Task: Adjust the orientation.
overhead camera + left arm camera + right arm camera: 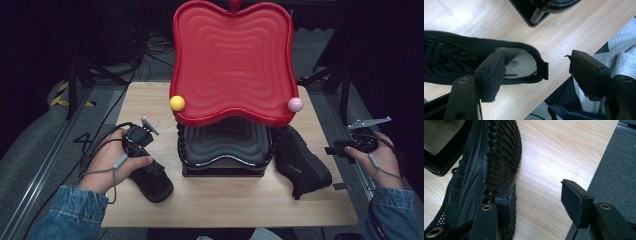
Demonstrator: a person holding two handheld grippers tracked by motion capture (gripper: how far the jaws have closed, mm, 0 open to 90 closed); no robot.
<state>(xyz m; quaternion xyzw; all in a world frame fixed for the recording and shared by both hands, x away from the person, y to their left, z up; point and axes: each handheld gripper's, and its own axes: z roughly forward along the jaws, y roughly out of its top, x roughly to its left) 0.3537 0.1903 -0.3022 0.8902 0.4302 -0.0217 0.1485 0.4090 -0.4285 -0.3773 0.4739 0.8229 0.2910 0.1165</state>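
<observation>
Two black shoes lie on the wooden table (225,200). The left shoe (155,184) sits upright at the front left, and my left gripper (139,145) is right over it. In the left gripper view the gripper (537,72) is open, with one jaw over the shoe's (454,62) opening and the heel collar between the jaws. The right shoe (302,162) lies tipped on its side next to the stand. My right gripper (336,149) is open just right of it; in the right gripper view the gripper (537,200) has one jaw against the treaded sole (496,157).
A two-tier stand fills the table's middle: a red wavy tray (232,60) on top and a black tray (225,145) below. A yellow ball (177,103) and a pink ball (295,104) cap its front corners. The table's right edge (596,170) runs close beside my right gripper.
</observation>
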